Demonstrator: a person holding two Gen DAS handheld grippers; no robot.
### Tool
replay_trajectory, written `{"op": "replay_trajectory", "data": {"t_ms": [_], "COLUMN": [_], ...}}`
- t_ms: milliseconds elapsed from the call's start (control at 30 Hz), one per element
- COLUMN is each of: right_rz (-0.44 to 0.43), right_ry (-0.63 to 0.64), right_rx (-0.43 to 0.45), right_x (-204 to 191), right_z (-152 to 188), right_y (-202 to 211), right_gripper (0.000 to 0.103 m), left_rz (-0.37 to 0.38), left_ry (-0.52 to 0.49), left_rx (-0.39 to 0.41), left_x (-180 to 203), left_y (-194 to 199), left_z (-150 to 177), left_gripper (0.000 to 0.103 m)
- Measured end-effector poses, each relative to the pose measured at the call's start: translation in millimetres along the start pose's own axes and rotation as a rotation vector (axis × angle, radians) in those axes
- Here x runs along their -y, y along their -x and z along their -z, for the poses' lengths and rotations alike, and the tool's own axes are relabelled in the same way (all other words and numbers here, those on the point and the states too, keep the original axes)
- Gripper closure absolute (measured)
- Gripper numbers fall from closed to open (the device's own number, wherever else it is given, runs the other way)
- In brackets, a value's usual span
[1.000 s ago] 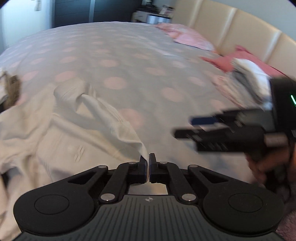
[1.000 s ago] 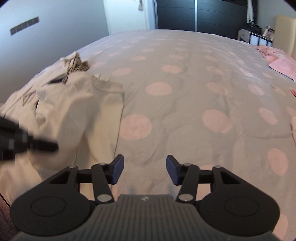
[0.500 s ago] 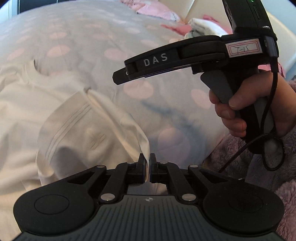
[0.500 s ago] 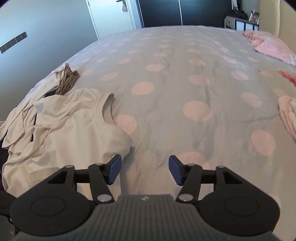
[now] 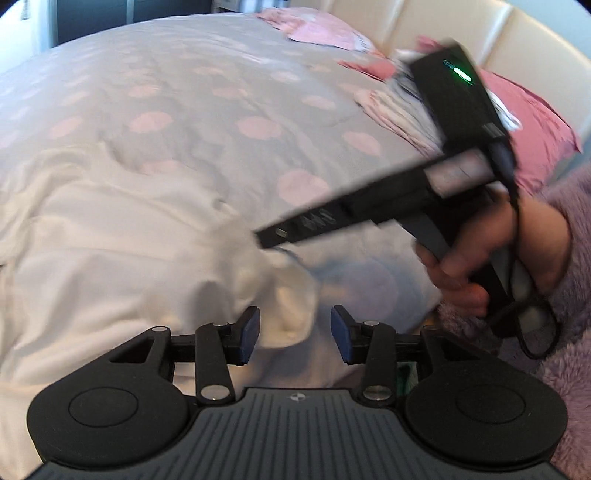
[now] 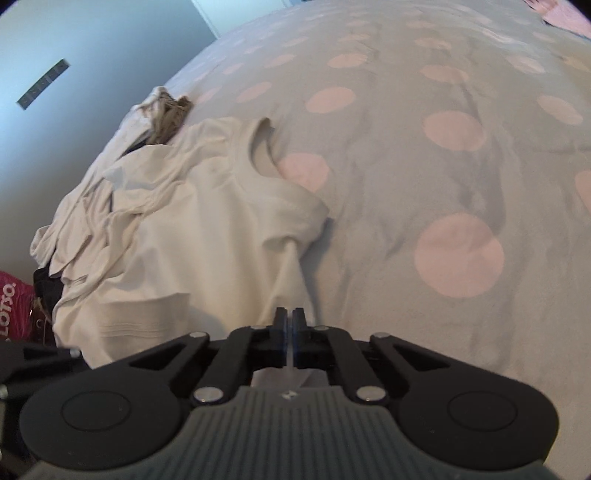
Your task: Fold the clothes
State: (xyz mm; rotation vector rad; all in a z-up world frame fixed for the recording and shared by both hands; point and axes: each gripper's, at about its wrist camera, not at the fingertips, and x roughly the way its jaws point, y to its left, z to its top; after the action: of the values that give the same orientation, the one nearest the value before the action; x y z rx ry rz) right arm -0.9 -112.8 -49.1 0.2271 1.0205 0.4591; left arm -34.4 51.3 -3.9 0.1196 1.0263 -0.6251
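A cream T-shirt lies spread on the left side of the bed, neckline toward the far end. My right gripper is shut on the shirt's near edge; a fold of cloth runs up from its pads toward the sleeve. In the left wrist view the same T-shirt fills the left half. My left gripper is opening, and a loose bunch of the cloth lies between its blue pads without being pressed. The right gripper's body, held by a hand, reaches in from the right, blurred, its tip at the cloth.
The bed's grey cover with pink dots stretches away to the right. Crumpled beige clothes lie at the far left edge. Pink and white garments are piled by the padded headboard. A fuzzy purple sleeve is at the right.
My left gripper let go of the shirt corner and its jaws spread. My right gripper dropped to the shirt's near edge and shut on it.
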Motion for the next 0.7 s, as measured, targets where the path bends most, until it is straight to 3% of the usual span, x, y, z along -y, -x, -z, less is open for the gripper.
{"op": "replay_trajectory", "data": {"t_ms": [167, 233, 267, 333, 367, 467, 600, 667, 700], "right_rz": [-0.036, -0.004, 0.014, 0.051, 0.072, 0.122, 0.030, -0.024, -0.044], "right_ry": [0.092, 0.096, 0.086, 0.065, 0.058, 0.022, -0.164, -0.243, -0.267], "right_rx": [-0.001, 0.026, 0.043, 0.074, 0.080, 0.086, 0.001, -0.043, -0.055], "right_x": [-25, -23, -20, -10, -6, 10, 42, 52, 54], "right_z": [4, 2, 1, -2, -3, -5, 5, 14, 17], "right_y": [1, 4, 8, 15, 17, 19, 3, -7, -10], "right_gripper": [0.101, 0.093, 0.088, 0.046, 0.044, 0.045, 0.046, 0.059, 0.084], "left_rz": [-0.124, -0.134, -0.132, -0.127, -0.126, -0.110, -0.099, -0.108, -0.108], "left_ry": [0.101, 0.121, 0.126, 0.125, 0.123, 0.108, 0.088, 0.099, 0.107], "left_rx": [0.010, 0.019, 0.024, 0.036, 0.041, 0.066, 0.083, 0.091, 0.097], "left_x": [-27, -34, -35, -34, -35, -32, -25, -26, -26], "left_y": [23, 25, 26, 25, 23, 15, 10, 10, 12], "left_z": [-6, -6, -6, -8, -10, -14, -19, -20, -21], "left_gripper": [0.056, 0.056, 0.056, 0.056, 0.056, 0.056, 0.056, 0.056, 0.057]}}
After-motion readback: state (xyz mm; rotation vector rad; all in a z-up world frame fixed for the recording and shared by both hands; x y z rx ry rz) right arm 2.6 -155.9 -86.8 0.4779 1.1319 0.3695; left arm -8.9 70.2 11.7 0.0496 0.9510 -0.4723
